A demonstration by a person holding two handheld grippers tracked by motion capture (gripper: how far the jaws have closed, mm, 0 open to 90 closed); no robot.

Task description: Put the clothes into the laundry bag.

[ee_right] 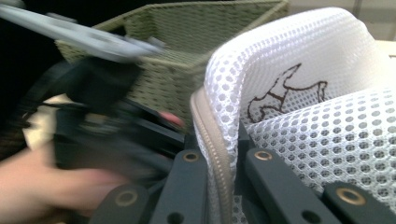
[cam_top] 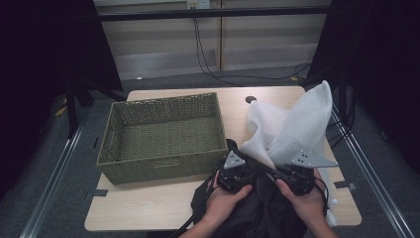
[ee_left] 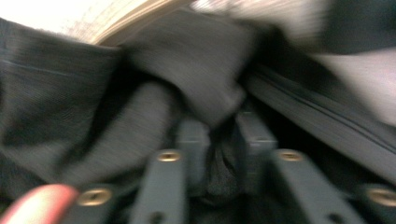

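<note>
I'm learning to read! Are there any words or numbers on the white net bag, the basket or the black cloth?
No words or numbers can be read anywhere.
White net bag: only a brown outline drawing, no letters.
Green woven basket: a small patch on its front wall, too small to read.
Black cloth: blurred, no print to make out.

Basket (cam_top: 163, 136) left of mesh bag (cam_top: 292, 126); dark garment (cam_top: 257, 208) in front.
</note>
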